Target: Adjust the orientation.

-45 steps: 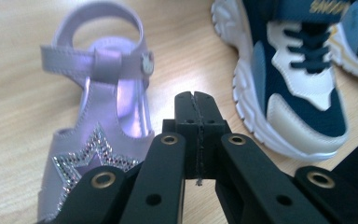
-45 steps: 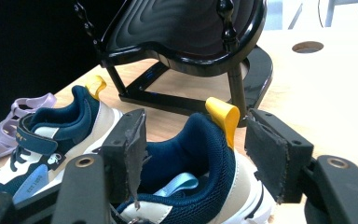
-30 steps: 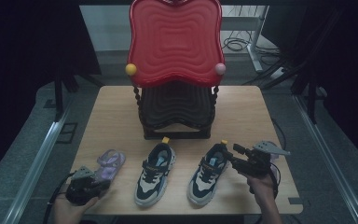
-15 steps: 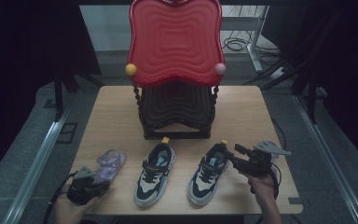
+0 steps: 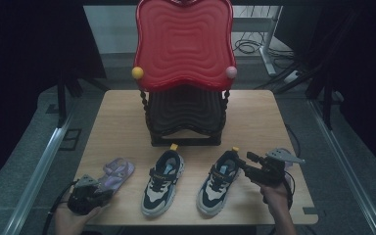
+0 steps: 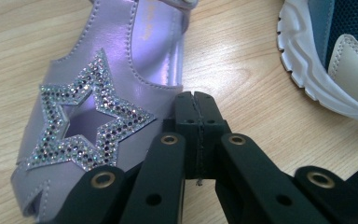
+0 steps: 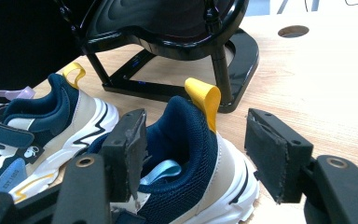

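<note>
Three shoes lie near the table's front edge. At the left is a purple sandal with a glittering star. My left gripper rests beside its toe with the jaws shut and nothing between them. Two navy, white and beige sneakers with yellow heel tabs lie side by side, the left one and the right one. My right gripper stands open around the right sneaker's heel. Its pads do not visibly press on the shoe.
A black shoe rack with a red wavy top stands at the middle back of the wooden table, its base just behind the sneakers. Bare wood lies to the rack's left and right. A round hole is in the tabletop.
</note>
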